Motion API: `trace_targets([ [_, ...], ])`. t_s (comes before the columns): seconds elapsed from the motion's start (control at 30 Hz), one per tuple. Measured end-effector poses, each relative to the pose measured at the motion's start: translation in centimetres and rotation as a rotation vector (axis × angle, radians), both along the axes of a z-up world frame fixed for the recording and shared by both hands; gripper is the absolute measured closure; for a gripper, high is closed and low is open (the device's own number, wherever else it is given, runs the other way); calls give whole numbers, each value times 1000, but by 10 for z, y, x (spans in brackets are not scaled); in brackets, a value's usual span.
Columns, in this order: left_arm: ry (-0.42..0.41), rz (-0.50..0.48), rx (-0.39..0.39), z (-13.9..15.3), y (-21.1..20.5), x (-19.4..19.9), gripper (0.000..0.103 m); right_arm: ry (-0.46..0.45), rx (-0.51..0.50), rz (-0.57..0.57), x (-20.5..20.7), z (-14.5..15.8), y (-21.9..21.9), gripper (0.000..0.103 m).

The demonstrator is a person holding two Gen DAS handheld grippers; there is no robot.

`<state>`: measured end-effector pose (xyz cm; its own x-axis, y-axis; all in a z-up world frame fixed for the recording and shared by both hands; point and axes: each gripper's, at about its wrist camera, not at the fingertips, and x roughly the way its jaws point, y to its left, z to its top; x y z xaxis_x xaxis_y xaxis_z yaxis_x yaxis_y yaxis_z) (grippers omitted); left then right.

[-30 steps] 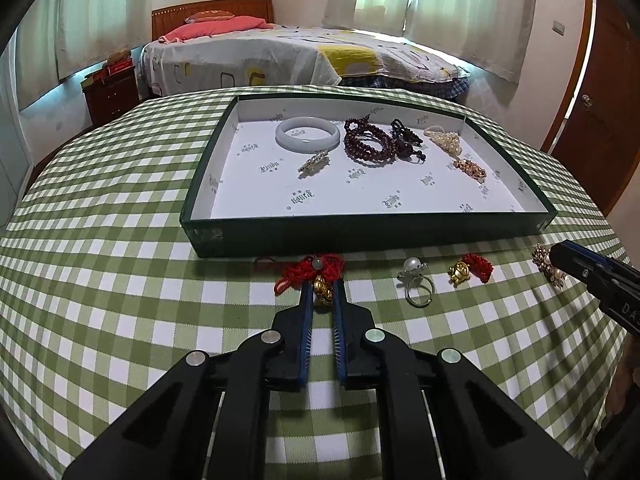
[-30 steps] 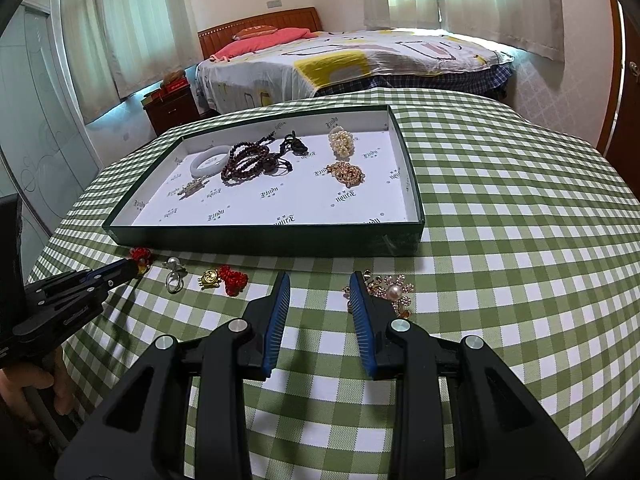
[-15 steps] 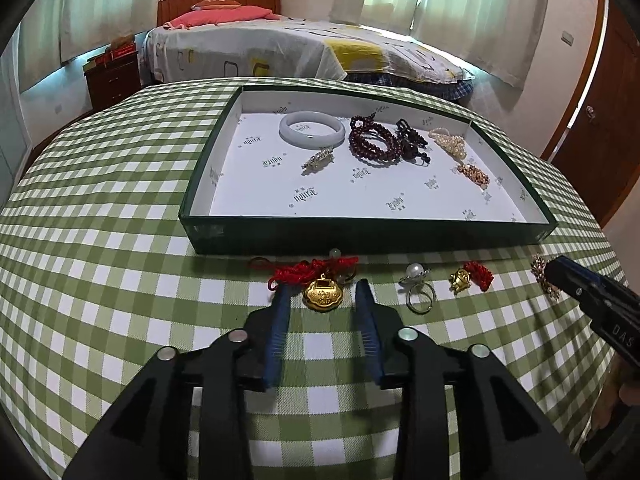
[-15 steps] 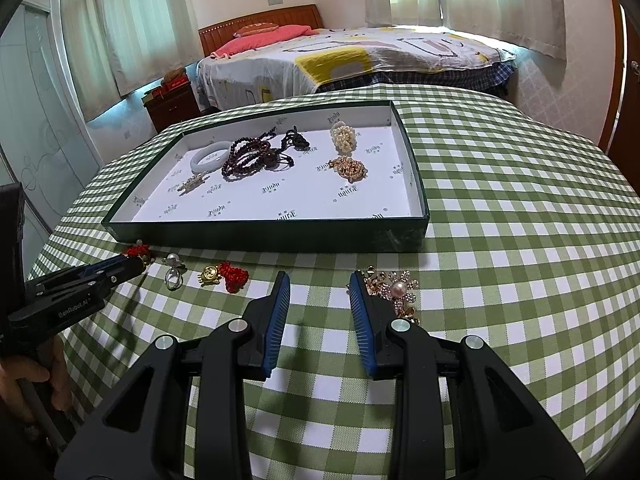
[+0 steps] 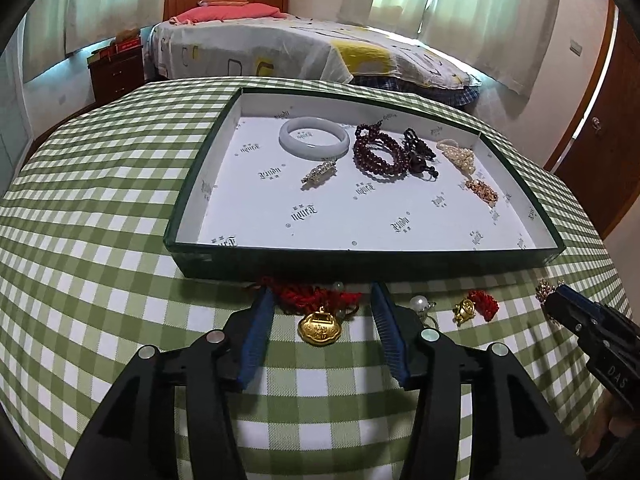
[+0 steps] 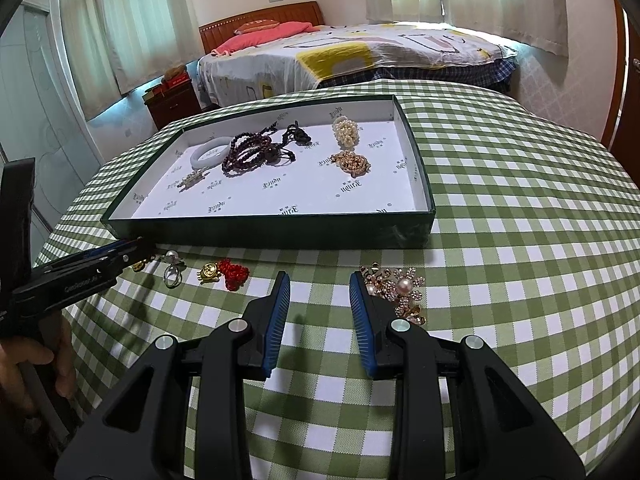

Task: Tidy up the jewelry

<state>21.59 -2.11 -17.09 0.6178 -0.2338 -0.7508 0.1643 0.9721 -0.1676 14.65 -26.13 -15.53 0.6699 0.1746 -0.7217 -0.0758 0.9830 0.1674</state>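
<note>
The gold lock pendant (image 5: 319, 330) on its tangled red cord (image 5: 316, 296) lay loose on the worktop (image 5: 100, 280) between the left claw (image 5: 320, 300), whose jaws were opening; the right claw (image 6: 320, 286) hung open, empty.

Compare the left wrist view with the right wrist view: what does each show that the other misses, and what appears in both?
Only the left wrist view shows the gold lock pendant on its red cord, lying untouched between the left gripper's opening jaws.

Only the right wrist view fully shows the flower brooch beside the right gripper, whose open jaws are empty, and a hand holding the left tool.

Both show the green tray holding the white bangle and dark beads, plus the pearl ring.
</note>
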Motion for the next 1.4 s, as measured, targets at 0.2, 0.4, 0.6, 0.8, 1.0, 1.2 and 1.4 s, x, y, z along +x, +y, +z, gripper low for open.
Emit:
trace_targets([
  [0.2,3,6,-17,-1,6,1,80,5,2,3,1,-2,0,72],
  [0.4,-20,-20,22,4,2,-6,89,0,1,8,0,0,2,72],
  [0.6,-18,-21,22,5,6,-13,89,-3,-1,21,1,2,7,72],
  [0.8,-16,-7,23,6,17,-19,89,-3,7,60,5,5,22,72],
  [1.0,-15,17,23,6,28,-21,89,18,10,121,14,-1,44,72],
  [1.2,-14,25,25,5,32,-21,89,37,1,135,23,-6,51,73],
  [1.4,-17,22,29,4,31,-21,89,54,-6,144,28,-12,54,82],
])
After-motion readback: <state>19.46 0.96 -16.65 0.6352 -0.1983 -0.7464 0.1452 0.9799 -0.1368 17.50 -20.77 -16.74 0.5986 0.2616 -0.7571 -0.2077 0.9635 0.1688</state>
